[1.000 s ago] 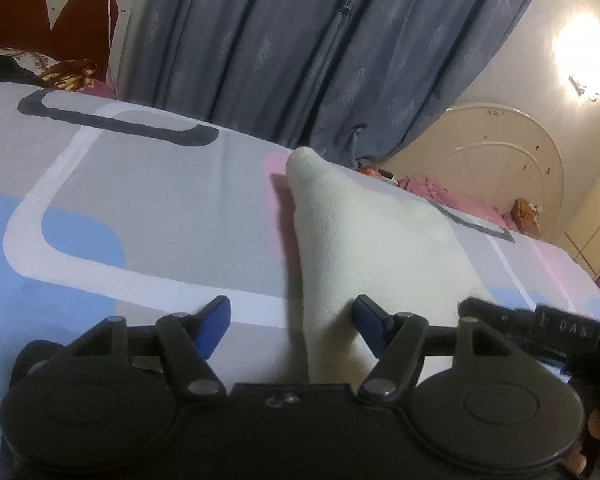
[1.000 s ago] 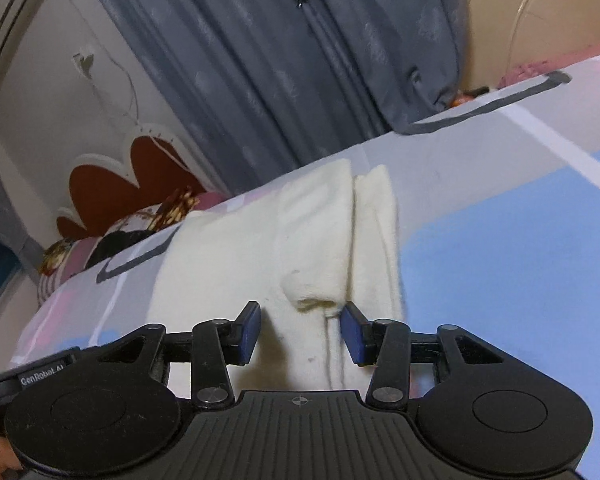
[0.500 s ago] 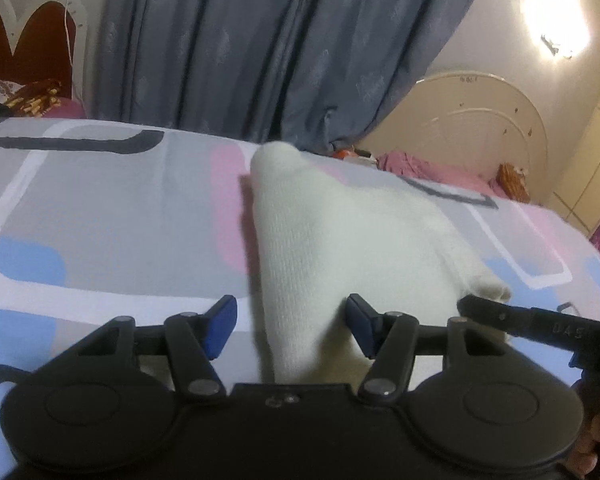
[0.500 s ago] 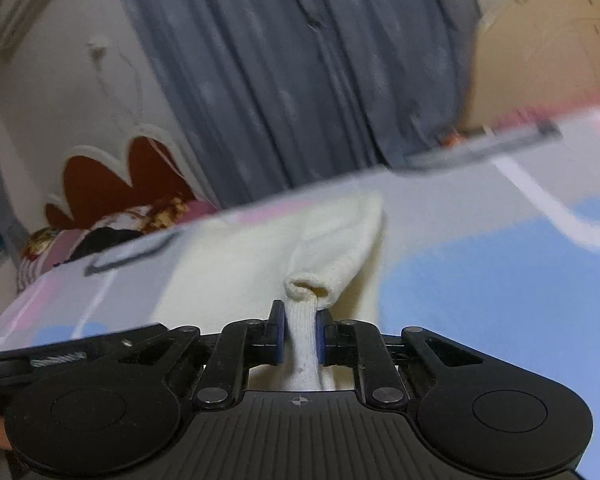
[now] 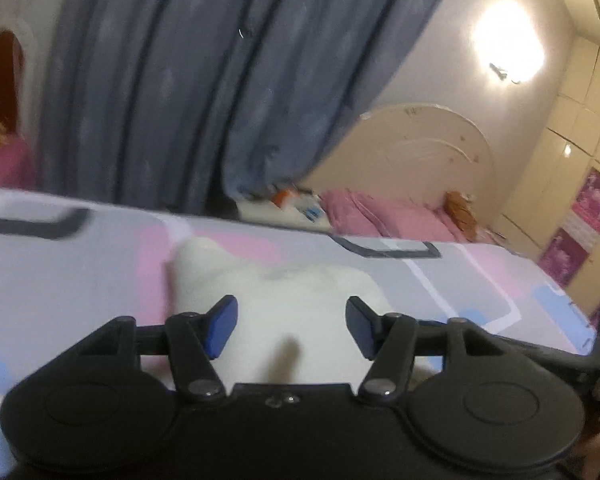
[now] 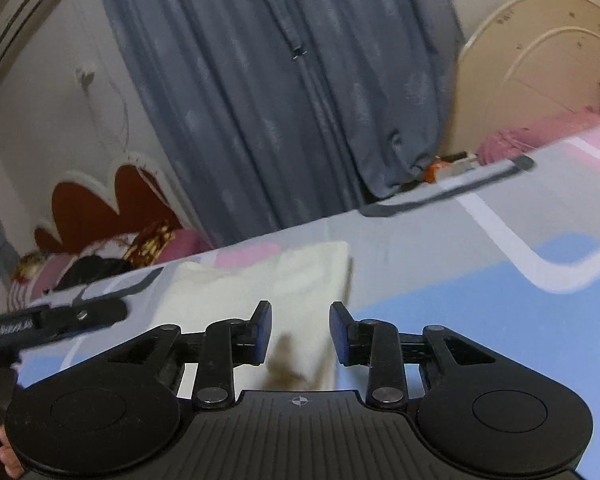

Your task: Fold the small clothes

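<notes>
Right wrist view: right hand-held gripper point(image 6: 299, 330) gapes empty above the cream garment point(image 6: 284, 276) on the bed point(image 6: 480, 300); left hand-held gripper point(image 5: 292, 326) likewise open, likely between folds.

We note a soft, matt cream cloth garment point(image 5: 284, 300) on a smooth printed cotton-like bedsheet point(image 6: 480, 304). Both grippers point(image 5: 291, 326) point(image 6: 300, 332) appear matt black plastic with metal rivets; curtain point(image 6: 300, 100) is matt fabric.

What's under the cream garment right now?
The cream garment lies flat on the patterned bedsheet, pink, grey and blue around its edges. Whatever is beneath the cloth itself is covered. Both tongs, left and right, are open above it.
</notes>
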